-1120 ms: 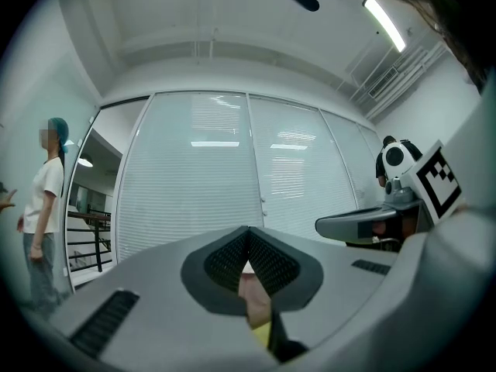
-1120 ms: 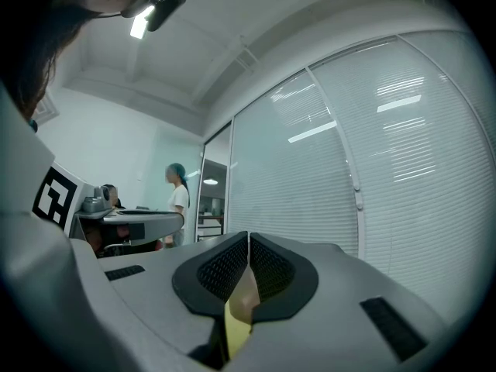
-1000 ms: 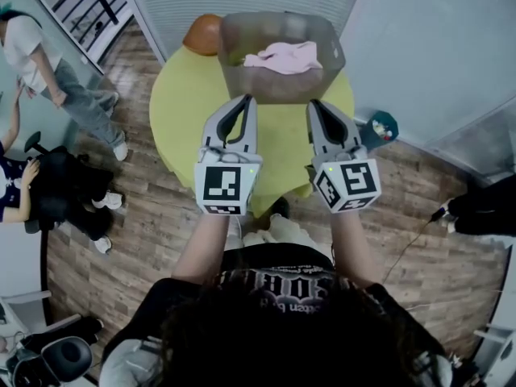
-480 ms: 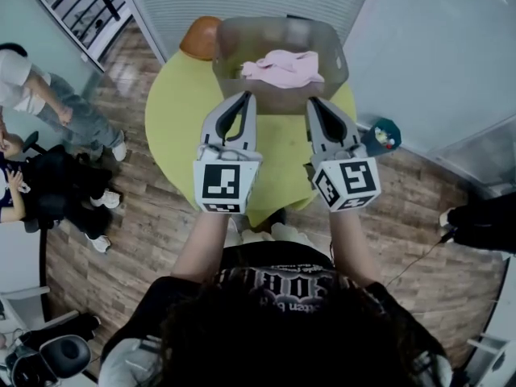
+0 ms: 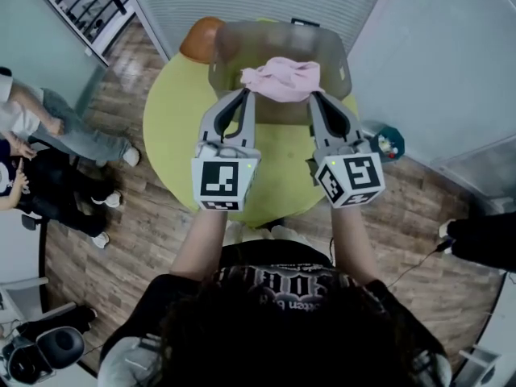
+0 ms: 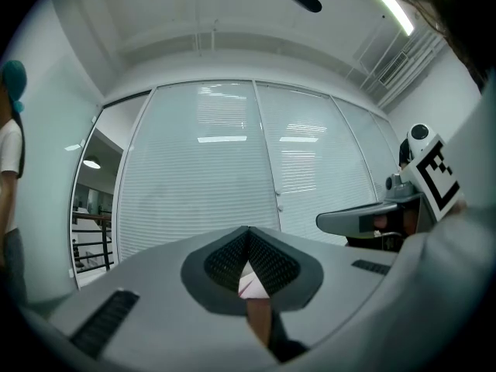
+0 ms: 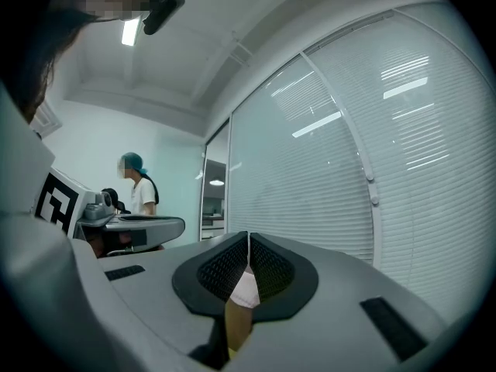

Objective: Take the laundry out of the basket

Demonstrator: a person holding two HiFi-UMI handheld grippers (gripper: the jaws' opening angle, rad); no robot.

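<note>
Pink cloth: spread between both grippers, over the front rim of grey basket | left gripper: jaws clenched on one cloth edge | right gripper: jaws clenched on the other edge | basket: on yellow-green round table

The crumpled cloth laundry is pale pink, the plastic basket translucent grey-brown, the round tabletop yellow-green. The left tool and right tool are grey, their cubes patterned in black-and-white squares. The plank floor is brown.
</note>
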